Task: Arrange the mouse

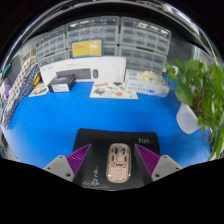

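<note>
— Two purple fingers (70,161) show at the bottom of the frame; how does the gripper (117,160) stand?

— Apart. The pink mouse (117,164) lies between them on a black mouse pad (115,137), with a gap at each side.

— And around it?

— The pad rests on a blue table (60,122). A green plant (203,92) fills the right of the frame, a white box (82,69) sits at upper left, and drawer cabinets (115,37) line the top.
</note>
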